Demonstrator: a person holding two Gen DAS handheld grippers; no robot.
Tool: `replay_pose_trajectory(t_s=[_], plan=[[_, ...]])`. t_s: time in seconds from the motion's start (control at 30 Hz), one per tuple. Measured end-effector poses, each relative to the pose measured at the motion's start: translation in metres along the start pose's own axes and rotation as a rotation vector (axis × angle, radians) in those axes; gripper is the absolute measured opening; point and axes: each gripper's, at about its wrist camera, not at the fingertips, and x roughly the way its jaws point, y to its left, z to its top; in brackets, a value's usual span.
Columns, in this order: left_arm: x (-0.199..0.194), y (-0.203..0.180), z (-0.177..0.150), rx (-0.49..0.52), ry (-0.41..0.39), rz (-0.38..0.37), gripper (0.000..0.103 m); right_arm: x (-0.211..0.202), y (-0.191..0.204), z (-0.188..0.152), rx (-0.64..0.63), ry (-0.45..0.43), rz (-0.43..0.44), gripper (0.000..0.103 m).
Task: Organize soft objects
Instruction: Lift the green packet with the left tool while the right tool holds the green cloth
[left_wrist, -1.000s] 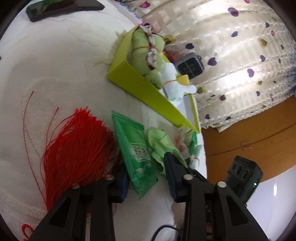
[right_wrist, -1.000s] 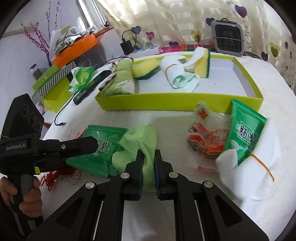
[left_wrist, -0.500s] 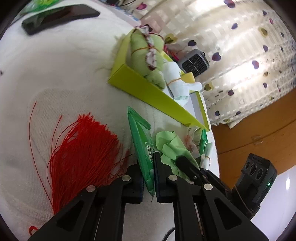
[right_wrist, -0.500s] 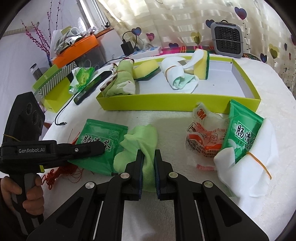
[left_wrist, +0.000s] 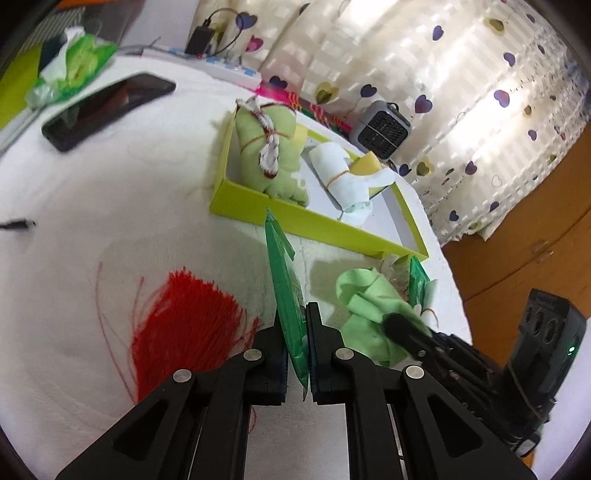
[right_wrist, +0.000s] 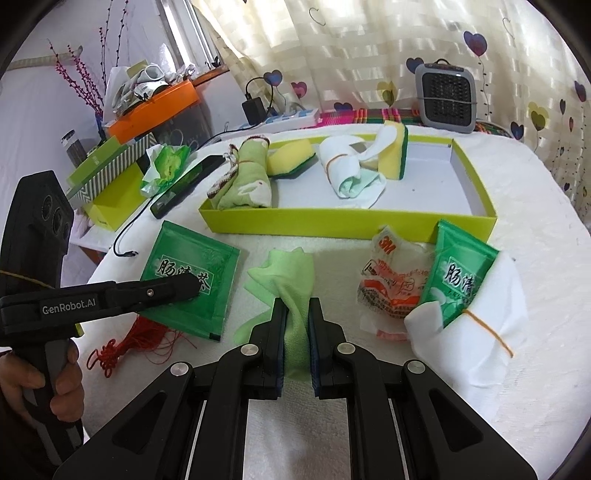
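Observation:
My left gripper (left_wrist: 297, 325) is shut on a flat green packet (left_wrist: 284, 273) and holds it edge-up above the white cloth; the packet (right_wrist: 190, 280) and left gripper (right_wrist: 184, 286) also show in the right wrist view. My right gripper (right_wrist: 297, 325) is shut on a light green cloth (right_wrist: 291, 280), which also shows in the left wrist view (left_wrist: 369, 314). A lime tray (right_wrist: 332, 221) behind holds a rolled green towel (right_wrist: 245, 181), yellow sponges (right_wrist: 291, 158) and a white rolled cloth (right_wrist: 347, 170).
A 3M wrapper (right_wrist: 393, 280), a second green packet (right_wrist: 460, 273) banded to a white cloth (right_wrist: 476, 332) lie right. A red tassel (left_wrist: 181, 325) lies left. A phone (left_wrist: 107, 107), small heater (right_wrist: 445, 98), cables and boxes (right_wrist: 110, 177) stand behind.
My left gripper closed on the green packet and lifted it off the table, tilting it edge-up. My right gripper stays shut on the green cloth, raised slightly.

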Motion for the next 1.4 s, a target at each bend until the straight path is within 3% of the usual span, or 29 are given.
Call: replay_pose_trajectory(t_s=[0.23, 0.37, 0.57, 1.1, 1.23, 1.33, 1.4], plan=[[-0.009, -0.014, 0.003, 0.072, -0.043, 0.045, 0.008, -0.013, 0.002, 0.004, -0.011, -0.032, -0.019, 0.011], [-0.016, -0.031, 0.004, 0.168, -0.105, 0.113, 0.008, -0.019, 0.002, 0.006, -0.017, -0.051, -0.031, 0.011], [-0.022, -0.046, 0.009, 0.234, -0.148, 0.129, 0.008, -0.027, 0.001, 0.011, -0.020, -0.084, -0.046, 0.011], [-0.012, -0.044, 0.013, 0.217, -0.109, 0.073, 0.008, -0.031, -0.008, 0.015, -0.002, -0.100, -0.065, 0.011], [-0.009, -0.034, 0.010, 0.195, -0.095, 0.071, 0.011, -0.031, -0.009, 0.015, 0.004, -0.103, -0.065, 0.011], [-0.006, -0.031, 0.004, 0.226, -0.095, 0.126, 0.012, -0.029, -0.012, 0.015, 0.014, -0.098, -0.060, 0.011], [-0.006, -0.030, 0.003, 0.216, -0.087, 0.102, 0.012, -0.025, -0.013, 0.014, 0.014, -0.092, -0.060, 0.011]])
